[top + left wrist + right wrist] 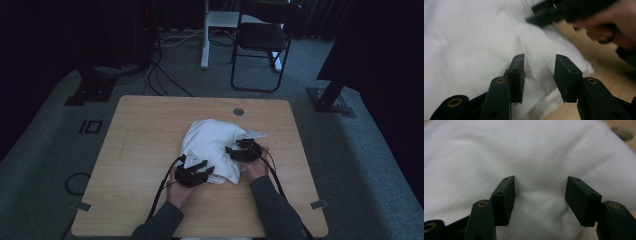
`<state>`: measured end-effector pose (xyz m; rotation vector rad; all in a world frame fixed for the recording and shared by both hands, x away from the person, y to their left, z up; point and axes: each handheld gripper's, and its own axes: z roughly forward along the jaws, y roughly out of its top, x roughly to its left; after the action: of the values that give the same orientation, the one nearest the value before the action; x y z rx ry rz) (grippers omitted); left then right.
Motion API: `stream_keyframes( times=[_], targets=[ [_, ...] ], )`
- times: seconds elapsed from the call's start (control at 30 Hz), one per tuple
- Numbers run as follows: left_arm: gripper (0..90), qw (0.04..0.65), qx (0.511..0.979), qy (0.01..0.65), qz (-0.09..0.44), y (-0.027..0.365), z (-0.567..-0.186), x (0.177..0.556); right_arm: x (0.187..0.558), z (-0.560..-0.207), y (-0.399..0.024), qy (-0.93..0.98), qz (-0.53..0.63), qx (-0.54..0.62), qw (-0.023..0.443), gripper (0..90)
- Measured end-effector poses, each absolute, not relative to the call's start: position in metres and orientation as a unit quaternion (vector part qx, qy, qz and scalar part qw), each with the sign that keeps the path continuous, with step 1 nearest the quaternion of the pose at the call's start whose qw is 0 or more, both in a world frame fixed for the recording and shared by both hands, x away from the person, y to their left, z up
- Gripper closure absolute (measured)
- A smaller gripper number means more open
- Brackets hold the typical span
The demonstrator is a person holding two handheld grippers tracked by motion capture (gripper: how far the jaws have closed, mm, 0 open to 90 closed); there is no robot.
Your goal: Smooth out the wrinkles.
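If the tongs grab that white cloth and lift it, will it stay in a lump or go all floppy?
Probably floppy: the crumpled white cloth lies in soft folds and rounded puffs, so it would likely sag and unfold. It looks light for its size. It shouldn't roll or break, though a loose fold might slip from the open right tongs.

- Left hand-held gripper: jaws apart over the white cloth, which bulges between them.
- Right hand-held gripper and hand above the table.

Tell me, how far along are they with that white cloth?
Early, it seems. The white cloth lies bunched in a heap on the table, not yet flat or folded. The left gripper and right gripper both hover open at it, gripping nothing. Any spreading or folding remains.
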<state>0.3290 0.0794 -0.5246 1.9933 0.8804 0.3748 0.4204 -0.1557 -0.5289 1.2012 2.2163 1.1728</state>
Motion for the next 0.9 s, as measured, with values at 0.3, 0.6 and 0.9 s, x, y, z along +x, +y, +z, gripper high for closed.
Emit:
stream_keyframes(
  times=[0.3, 0.6, 0.9],
  targets=[
    [61.5, 0.445, 0.808, 0.358, 0.146, 0.076, -0.533, 0.339, 0.449, -0.546, -0.141, 0.789, 0.404, 0.433, 0.16, 40.6],
    [62.4, 0.431, 0.802, 0.376, 0.171, 0.084, -0.533, 0.359, 0.466, -0.548, -0.128, 0.778, 0.416, 0.442, 0.161, 40.6],
    [61.2, 0.431, 0.797, 0.387, 0.174, 0.084, -0.531, 0.372, 0.479, -0.545, -0.127, 0.774, 0.417, 0.447, 0.163, 39.0]
  ],
)
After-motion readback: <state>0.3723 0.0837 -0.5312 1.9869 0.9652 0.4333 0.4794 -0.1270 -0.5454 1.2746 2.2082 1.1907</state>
